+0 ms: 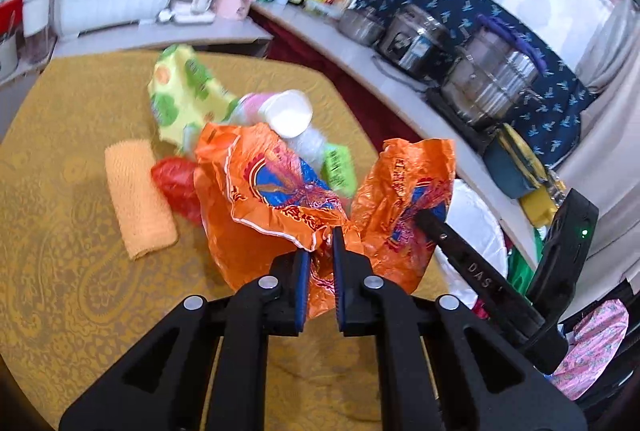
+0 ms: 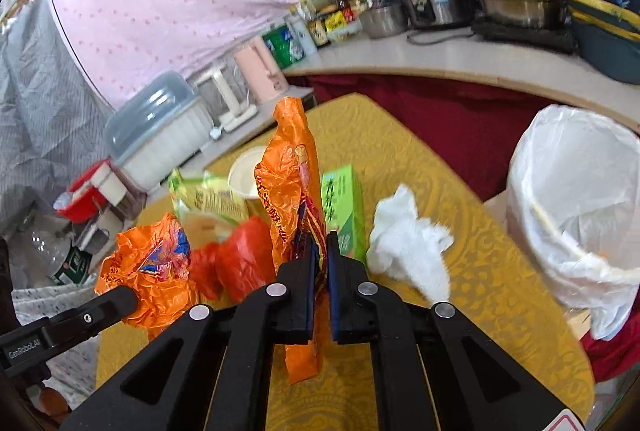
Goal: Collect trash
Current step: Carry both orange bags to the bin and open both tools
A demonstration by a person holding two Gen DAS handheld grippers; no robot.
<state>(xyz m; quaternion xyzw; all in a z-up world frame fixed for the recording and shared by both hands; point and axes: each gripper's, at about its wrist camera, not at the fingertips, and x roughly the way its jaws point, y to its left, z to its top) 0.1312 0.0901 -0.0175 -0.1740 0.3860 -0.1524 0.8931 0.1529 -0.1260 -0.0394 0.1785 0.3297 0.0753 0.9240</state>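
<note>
Bin (image 2: 568,191): white liner, off worktop (image 2: 460,191) edge; contents unclear.
Left gripper (image 1: 320,251): jaws clamping orange wrapper (image 1: 260,191).
Right gripper (image 2: 320,255): jaws clamping same wrapper.

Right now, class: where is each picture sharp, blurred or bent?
Left wrist view: the left gripper and orange bag are sharp, the cup blurs, the counter curves. Right wrist view: the right gripper is sharp, the tissue soft, dark corners.

Orange wrapper (image 2: 294,191) in right gripper (image 2: 320,255)

Trash-littered yellow table (image 2: 460,191)
</note>
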